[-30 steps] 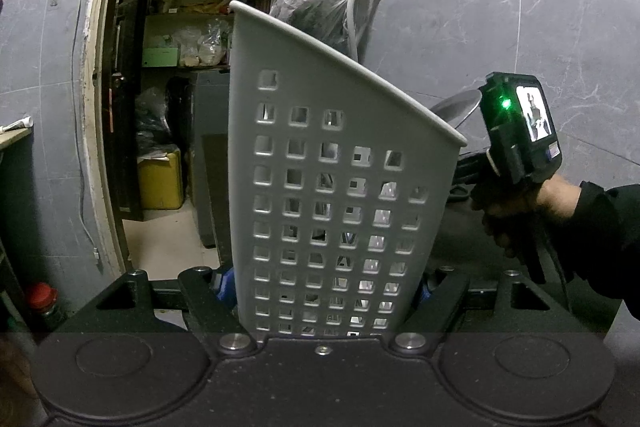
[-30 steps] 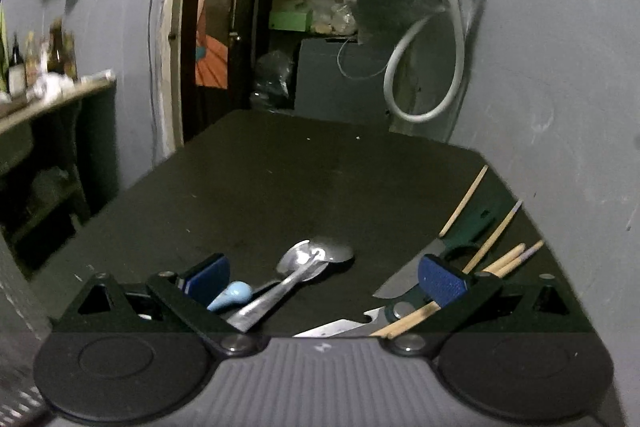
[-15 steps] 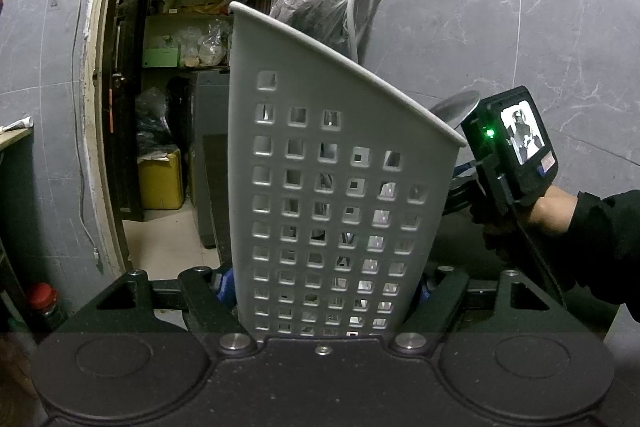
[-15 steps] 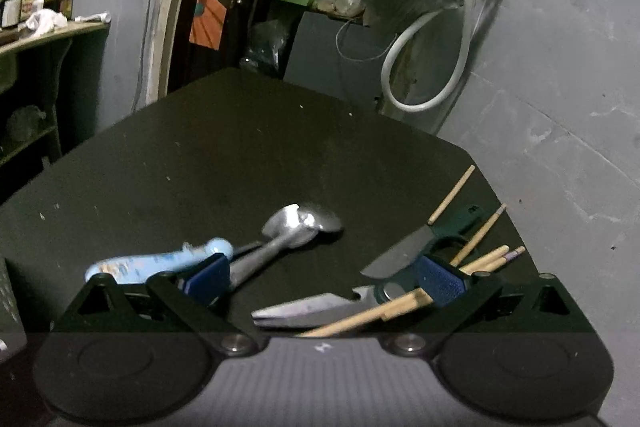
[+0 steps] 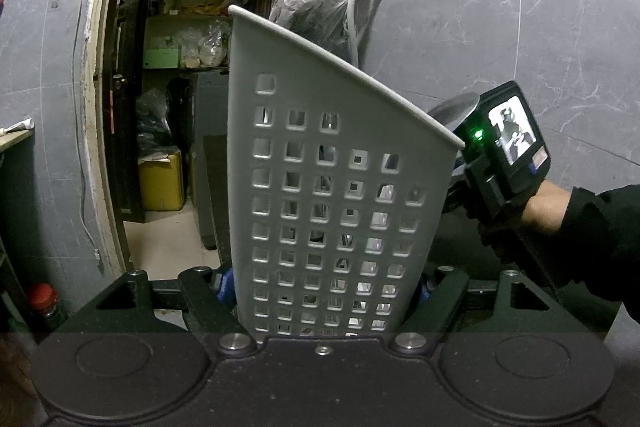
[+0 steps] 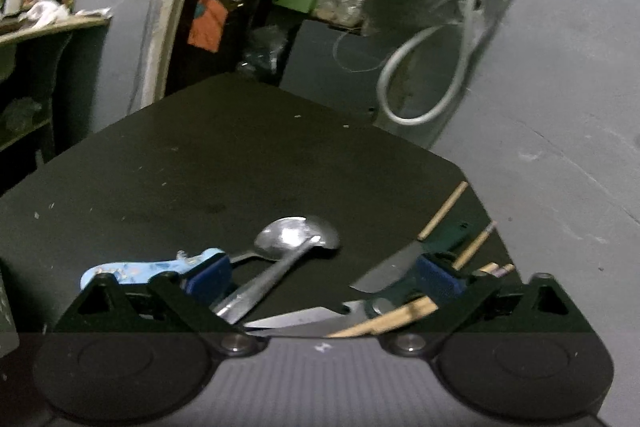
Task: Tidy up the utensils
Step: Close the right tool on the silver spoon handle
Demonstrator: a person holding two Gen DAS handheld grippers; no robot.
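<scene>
Left wrist view: left gripper (image 5: 322, 291) stood clamped on the white caddy (image 5: 332, 187), pads against both side walls, holding it upright before the camera.
Caddy contents: dark shapes showed through the holes; what they were could not be told.
Beside the caddy: the person's hand (image 5: 516, 223) held the right gripper's body, with a ladle (image 5: 452, 109) bowl just behind the rim.
Right wrist view: right gripper (image 6: 324, 279) hovered over the table (image 6: 240, 163), jaws apart and just closing a little, nothing pinched.
Between the jaws: spoon (image 6: 280, 267), scissors (image 6: 304, 321).
Nearby: blue-handled tool (image 6: 148, 269), knife (image 6: 404, 261), chopsticks (image 6: 440, 211).
Progress: most utensils lay loose; sorting appeared early, with much left.
</scene>
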